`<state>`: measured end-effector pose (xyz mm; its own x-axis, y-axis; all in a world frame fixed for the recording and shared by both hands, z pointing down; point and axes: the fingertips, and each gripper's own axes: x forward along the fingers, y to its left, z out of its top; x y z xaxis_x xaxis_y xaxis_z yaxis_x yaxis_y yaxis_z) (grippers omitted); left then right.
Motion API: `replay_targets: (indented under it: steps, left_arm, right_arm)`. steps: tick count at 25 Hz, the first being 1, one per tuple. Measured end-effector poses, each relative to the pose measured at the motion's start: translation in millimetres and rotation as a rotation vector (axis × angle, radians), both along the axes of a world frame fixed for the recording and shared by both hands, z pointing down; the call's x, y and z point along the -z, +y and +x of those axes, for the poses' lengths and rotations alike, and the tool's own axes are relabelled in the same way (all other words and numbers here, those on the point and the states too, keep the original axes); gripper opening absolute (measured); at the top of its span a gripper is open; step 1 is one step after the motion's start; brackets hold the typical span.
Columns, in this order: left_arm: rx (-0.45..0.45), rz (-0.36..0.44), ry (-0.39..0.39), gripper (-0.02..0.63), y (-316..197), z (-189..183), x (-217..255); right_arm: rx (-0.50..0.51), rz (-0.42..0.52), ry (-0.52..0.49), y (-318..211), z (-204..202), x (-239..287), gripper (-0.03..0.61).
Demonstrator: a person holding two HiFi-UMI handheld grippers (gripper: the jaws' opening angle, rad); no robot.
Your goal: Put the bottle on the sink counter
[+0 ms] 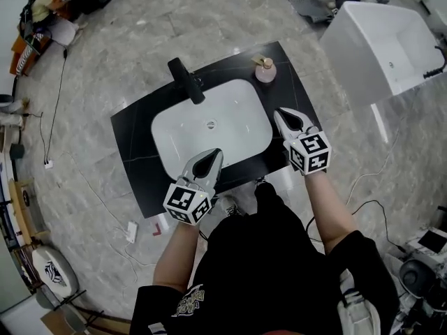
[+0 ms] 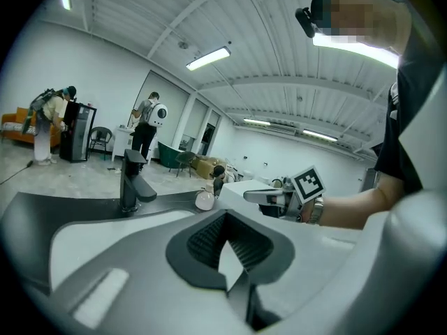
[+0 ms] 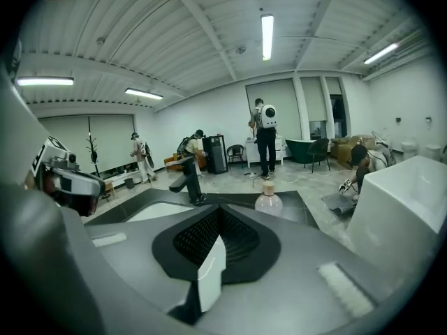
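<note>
A small pinkish bottle (image 1: 265,70) with a tan cap stands upright on the black sink counter (image 1: 133,135), at its far right corner. It also shows in the left gripper view as the bottle (image 2: 204,200) and in the right gripper view as the bottle (image 3: 268,201). My left gripper (image 1: 211,156) hovers over the near rim of the white basin (image 1: 230,128), shut and empty. My right gripper (image 1: 283,114) is over the counter's right side, a short way nearer me than the bottle, also shut and empty. Neither gripper touches the bottle.
A black faucet (image 1: 187,80) stands behind the basin. A white bathtub (image 1: 384,47) sits on the floor to the right. Cables (image 1: 363,180) run across the marble floor. Several people (image 3: 264,138) stand far off in the room.
</note>
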<state>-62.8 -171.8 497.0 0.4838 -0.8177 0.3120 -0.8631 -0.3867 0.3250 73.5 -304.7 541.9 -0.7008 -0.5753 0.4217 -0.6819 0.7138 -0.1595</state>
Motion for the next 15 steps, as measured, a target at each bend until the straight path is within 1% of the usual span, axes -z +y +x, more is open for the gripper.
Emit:
replay_targets:
  steps: [4, 10, 15]
  left_arm:
    - [-0.012, 0.005, 0.005, 0.002, 25.6, -5.7, 8.3]
    - [-0.028, 0.008, 0.007, 0.0, 64.8, -17.2, 14.5]
    - [-0.036, 0.017, 0.02, 0.002, 99.1, -25.7, 18.3]
  right_arm:
    - [0.002, -0.017, -0.03, 49.2, -5.2, 15.2, 0.024]
    - [-0.022, -0.055, -0.085, 108.1, -12.6, 32.0, 0.025]
    - [-0.018, -0.068, -0.086, 155.3, -20.5, 35.2, 0.025]
